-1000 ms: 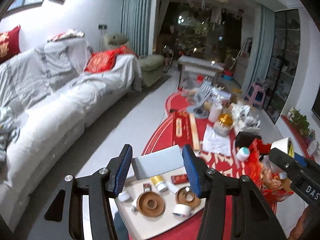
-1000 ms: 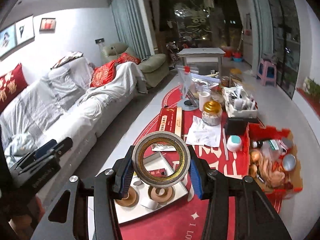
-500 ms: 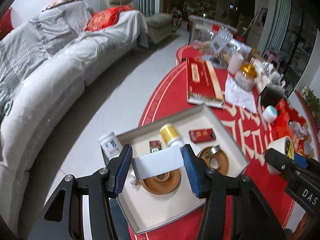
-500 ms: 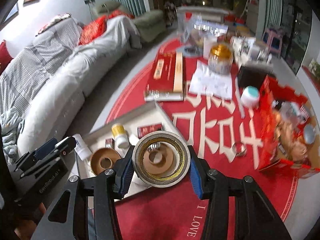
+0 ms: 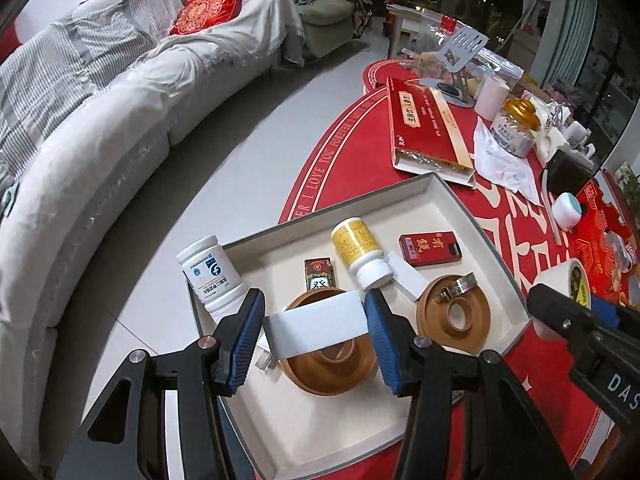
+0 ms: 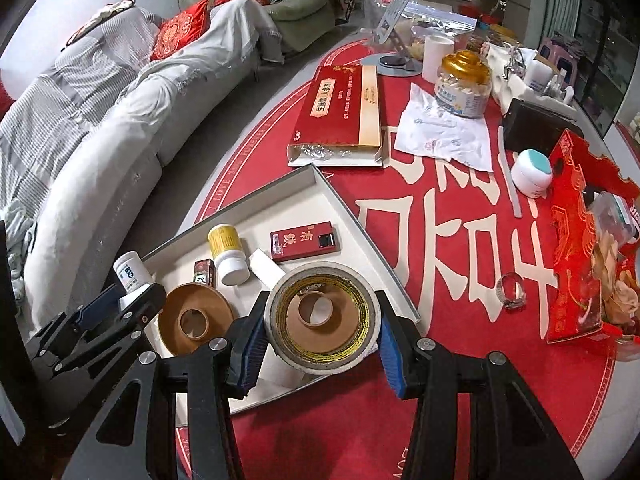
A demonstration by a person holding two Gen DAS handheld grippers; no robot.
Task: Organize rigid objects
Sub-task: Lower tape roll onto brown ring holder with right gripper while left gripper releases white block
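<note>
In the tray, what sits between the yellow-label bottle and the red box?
A small white block lies between the yellow-label bottle and the red box in the tray; right wrist view.

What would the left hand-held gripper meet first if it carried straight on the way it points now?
Probably the brown tape roll lying in the tray. The left hand-held gripper holds a white block directly over that roll, so the block would likely touch it first, though the depth is unclear.
</note>
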